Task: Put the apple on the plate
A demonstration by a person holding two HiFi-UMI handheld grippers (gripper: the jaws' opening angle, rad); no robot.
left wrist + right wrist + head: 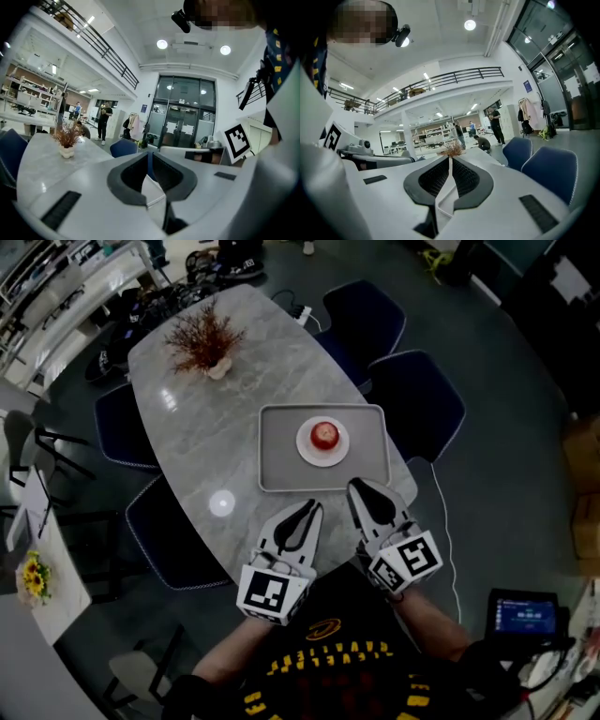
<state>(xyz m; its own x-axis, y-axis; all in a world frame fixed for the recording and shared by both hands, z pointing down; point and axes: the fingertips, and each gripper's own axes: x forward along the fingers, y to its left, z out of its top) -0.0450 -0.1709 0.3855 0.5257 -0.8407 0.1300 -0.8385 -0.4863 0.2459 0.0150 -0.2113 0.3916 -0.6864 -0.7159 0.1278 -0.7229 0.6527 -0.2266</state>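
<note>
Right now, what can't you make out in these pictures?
- apple: its stem and skin are too small in the head view; both gripper views miss it.
- table: near edge covered by the left gripper and right gripper in the head view.
- dried plant: pot hidden behind the shut jaws in the right gripper view.
- standing person: too small in the left gripper view.

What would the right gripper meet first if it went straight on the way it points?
Probably the near rim of the tray, just ahead of the right gripper, then the plate holding the apple; height unclear.
</note>
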